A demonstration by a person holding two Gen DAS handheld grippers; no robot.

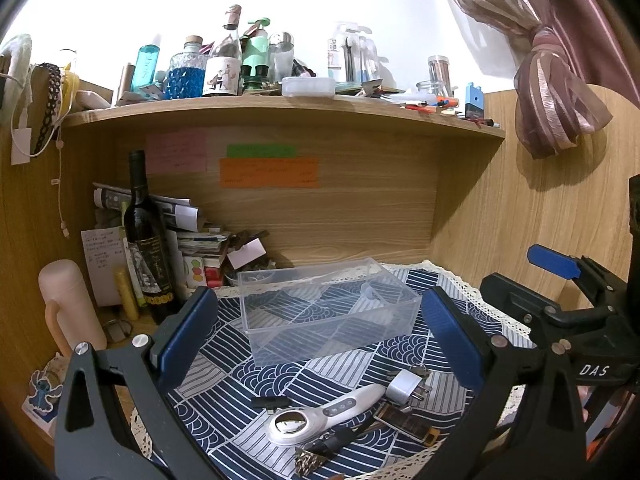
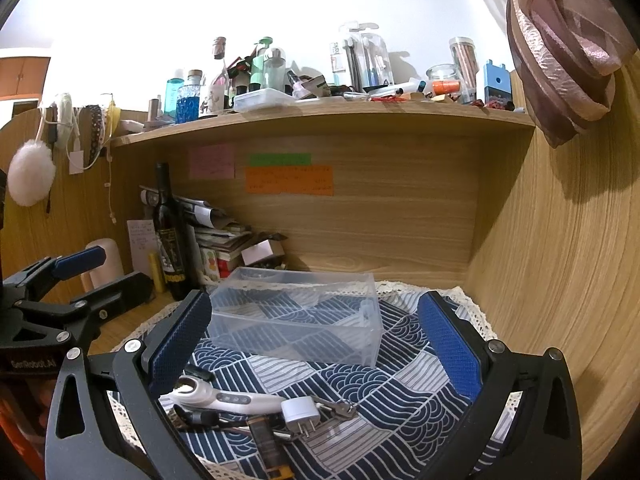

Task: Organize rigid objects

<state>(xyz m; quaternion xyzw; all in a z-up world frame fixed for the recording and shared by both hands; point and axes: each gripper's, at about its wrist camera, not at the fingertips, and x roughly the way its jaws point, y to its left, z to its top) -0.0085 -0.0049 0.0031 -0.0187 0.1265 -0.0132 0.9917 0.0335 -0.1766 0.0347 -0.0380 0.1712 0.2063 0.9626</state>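
Observation:
A clear plastic box (image 1: pixel 328 308) (image 2: pixel 300 320) stands empty on a blue-and-white patterned cloth (image 1: pixel 240 364) (image 2: pixel 400 380). In front of it lies a heap of small items: a white handheld device with a mirror head (image 1: pixel 320 412) (image 2: pixel 224 398), a white plug adapter (image 1: pixel 404 386) (image 2: pixel 300 410), keys (image 2: pixel 340 406), a brown lighter (image 1: pixel 408 424) (image 2: pixel 268 448) and a small black piece (image 1: pixel 270 402). My left gripper (image 1: pixel 320 344) is open and empty above the heap. My right gripper (image 2: pixel 316 352) is open and empty, to the right of the left one.
A dark wine bottle (image 1: pixel 148 240) (image 2: pixel 170 232), a pink flask (image 1: pixel 70 304) and stacked papers (image 1: pixel 192 236) crowd the left back corner. A cluttered wooden shelf (image 1: pixel 280 108) hangs overhead. A wooden side wall (image 2: pixel 560 280) stands on the right.

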